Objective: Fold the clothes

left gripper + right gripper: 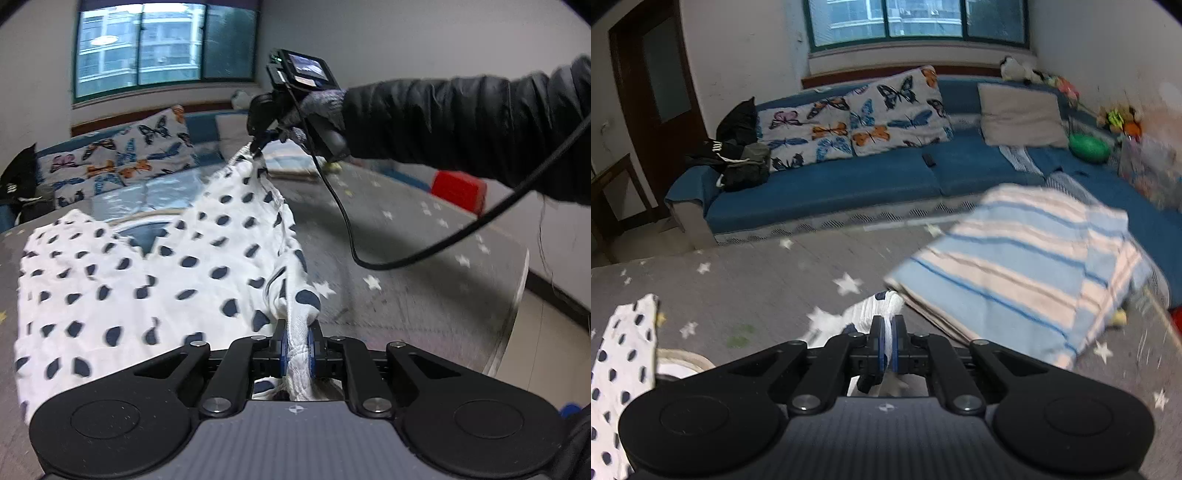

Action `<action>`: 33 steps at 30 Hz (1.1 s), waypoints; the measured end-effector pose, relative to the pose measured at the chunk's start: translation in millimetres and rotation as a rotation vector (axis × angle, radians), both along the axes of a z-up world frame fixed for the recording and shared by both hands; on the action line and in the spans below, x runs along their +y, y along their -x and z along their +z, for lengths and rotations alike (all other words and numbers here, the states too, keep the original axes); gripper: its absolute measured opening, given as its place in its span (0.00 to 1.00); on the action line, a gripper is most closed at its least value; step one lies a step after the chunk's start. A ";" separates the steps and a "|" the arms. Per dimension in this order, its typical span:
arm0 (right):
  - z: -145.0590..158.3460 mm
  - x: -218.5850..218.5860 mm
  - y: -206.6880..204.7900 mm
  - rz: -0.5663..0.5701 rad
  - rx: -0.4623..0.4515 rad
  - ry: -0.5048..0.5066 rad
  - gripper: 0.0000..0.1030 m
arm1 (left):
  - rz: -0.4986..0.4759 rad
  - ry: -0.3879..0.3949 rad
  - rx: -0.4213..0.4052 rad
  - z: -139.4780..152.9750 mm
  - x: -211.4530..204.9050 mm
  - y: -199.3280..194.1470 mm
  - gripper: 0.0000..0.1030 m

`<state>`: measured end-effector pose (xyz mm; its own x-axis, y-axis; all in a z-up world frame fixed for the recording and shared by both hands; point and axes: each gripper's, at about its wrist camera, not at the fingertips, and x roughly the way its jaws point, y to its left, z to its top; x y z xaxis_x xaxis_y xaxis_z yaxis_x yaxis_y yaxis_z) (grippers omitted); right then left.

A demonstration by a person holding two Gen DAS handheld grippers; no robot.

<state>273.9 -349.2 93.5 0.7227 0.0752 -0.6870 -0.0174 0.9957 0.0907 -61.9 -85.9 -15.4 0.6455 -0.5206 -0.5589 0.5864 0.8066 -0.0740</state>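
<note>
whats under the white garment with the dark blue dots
The white dotted garment lies partly on the grey star-print table cover, both grippers lifting one edge: left gripper, right gripper. Whatever lies beneath its spread part is covered.

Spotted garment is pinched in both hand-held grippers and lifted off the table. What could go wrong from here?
1. The right hand-held gripper pinches only a thin edge of the spotted garment; a pull could slip it free.
2. The black cable hangs low over the star-print table and might snag the cloth.
3. The folded striped cloth lies close by; swinging the garment could disturb it.
</note>
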 end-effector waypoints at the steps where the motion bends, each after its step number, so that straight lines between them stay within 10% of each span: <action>1: 6.3 7.7 -1.5 0.006 -0.006 0.005 0.03 | 0.015 0.019 0.001 2.5 5.7 1.5 0.11; 14: 57.9 178.9 -34.2 0.209 -0.067 0.049 0.03 | 0.256 0.205 0.014 21.6 93.0 22.3 0.11; 33: -12.2 384.4 -42.0 0.458 0.028 0.004 0.05 | 0.509 0.293 0.153 -3.1 160.2 45.7 0.11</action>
<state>315.8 35.2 81.4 0.5967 0.3799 -0.7069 -0.4537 0.8863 0.0934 -107.6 74.3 -18.5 0.7776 -0.3135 -0.5451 0.0971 0.9164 -0.3884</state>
